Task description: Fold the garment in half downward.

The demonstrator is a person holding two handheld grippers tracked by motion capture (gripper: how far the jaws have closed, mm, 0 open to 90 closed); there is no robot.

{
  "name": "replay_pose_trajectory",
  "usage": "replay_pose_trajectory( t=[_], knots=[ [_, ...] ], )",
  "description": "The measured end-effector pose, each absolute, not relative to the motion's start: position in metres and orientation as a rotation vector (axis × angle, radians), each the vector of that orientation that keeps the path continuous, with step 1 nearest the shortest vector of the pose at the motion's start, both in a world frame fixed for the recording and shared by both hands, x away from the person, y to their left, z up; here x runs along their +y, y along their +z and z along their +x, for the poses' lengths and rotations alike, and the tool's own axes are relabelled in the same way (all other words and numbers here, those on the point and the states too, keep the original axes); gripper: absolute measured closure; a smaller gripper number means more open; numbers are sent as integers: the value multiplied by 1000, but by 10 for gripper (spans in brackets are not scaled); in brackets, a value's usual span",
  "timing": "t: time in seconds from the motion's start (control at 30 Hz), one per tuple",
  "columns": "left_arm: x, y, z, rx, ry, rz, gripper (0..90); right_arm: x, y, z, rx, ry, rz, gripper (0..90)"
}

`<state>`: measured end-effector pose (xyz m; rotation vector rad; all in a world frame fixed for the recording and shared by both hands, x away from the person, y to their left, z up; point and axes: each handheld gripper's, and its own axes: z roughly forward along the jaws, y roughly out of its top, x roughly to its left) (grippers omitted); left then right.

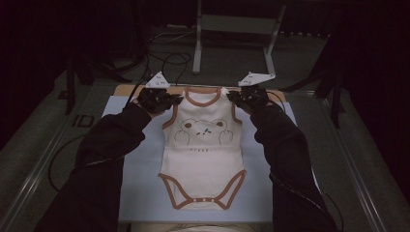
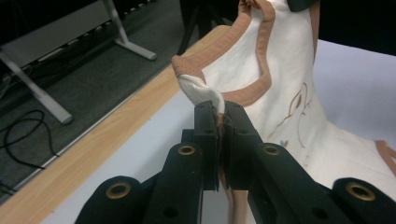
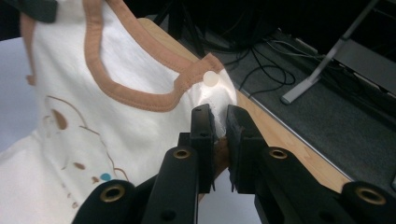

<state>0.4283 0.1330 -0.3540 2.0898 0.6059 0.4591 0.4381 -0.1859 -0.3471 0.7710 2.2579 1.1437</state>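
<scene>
A cream baby bodysuit (image 1: 203,145) with brown trim and a bear print lies lengthwise on the pale sheet (image 1: 140,193), its snap crotch toward me. My left gripper (image 1: 178,100) is shut on the bodysuit's left shoulder strap (image 2: 198,88), and the fabric rises out of the jaws. My right gripper (image 1: 233,95) is shut on the right shoulder strap (image 3: 210,91), just below a white snap button (image 3: 210,78). Both shoulders (image 1: 227,92) are held a little off the table. The bodysuit (image 2: 289,93) (image 3: 93,121) hangs between the two grippers (image 2: 220,114) (image 3: 219,119).
The sheet covers a wooden tabletop (image 1: 126,89) whose far edge shows beyond the grippers. A metal stand (image 1: 232,29) and loose cables (image 1: 169,63) sit on the dark floor behind it. Metal rails (image 1: 43,164) run along both sides of the table.
</scene>
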Motion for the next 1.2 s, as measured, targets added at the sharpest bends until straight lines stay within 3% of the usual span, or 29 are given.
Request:
replay_pose_trajectory(
  t=[1.2],
  knots=[
    [134,-400,330,432,353,2125,865,-199,-391,320,2356,1208,617,817]
  ],
)
